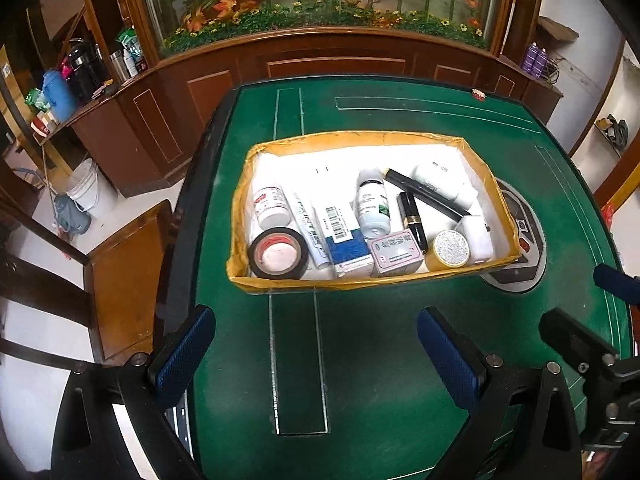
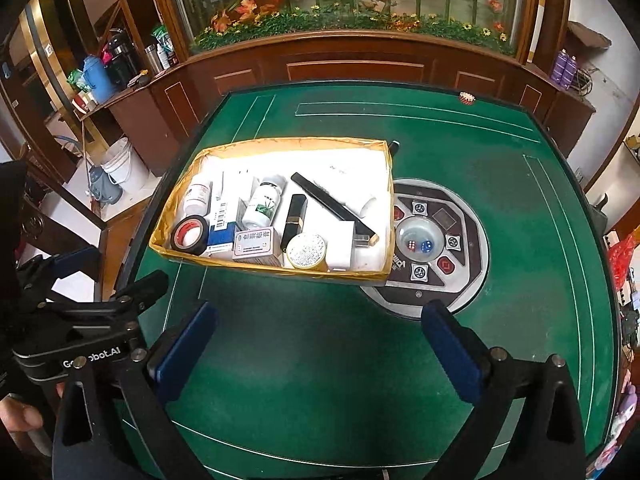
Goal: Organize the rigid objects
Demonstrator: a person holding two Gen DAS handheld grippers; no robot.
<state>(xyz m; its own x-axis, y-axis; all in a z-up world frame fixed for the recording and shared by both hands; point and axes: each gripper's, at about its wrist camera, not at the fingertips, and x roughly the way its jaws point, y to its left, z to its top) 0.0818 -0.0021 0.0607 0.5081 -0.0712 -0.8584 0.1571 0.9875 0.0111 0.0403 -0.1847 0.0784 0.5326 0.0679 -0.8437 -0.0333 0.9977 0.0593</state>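
both grippers, left [image 1: 316, 354] and right [image 2: 320, 354], hang wide apart over the green table [image 2: 500, 184], holding nothing. the yellow box [image 1: 432, 135] is full of little bottles and tubes.

A shallow box [image 1: 494, 196] sits on the mahjong table [image 1: 380, 360], its right end overlapping the table's dice console [image 2: 436, 240]. Inside, along the near wall from left to right: tape roll [image 1: 279, 253], carton [image 1: 346, 246], small tin [image 1: 394, 253], round jar [image 1: 447, 249]. Behind them lie two pill bottles [image 1: 270, 206], a lipstick [image 1: 412, 221] and a long slim case [image 1: 424, 196].
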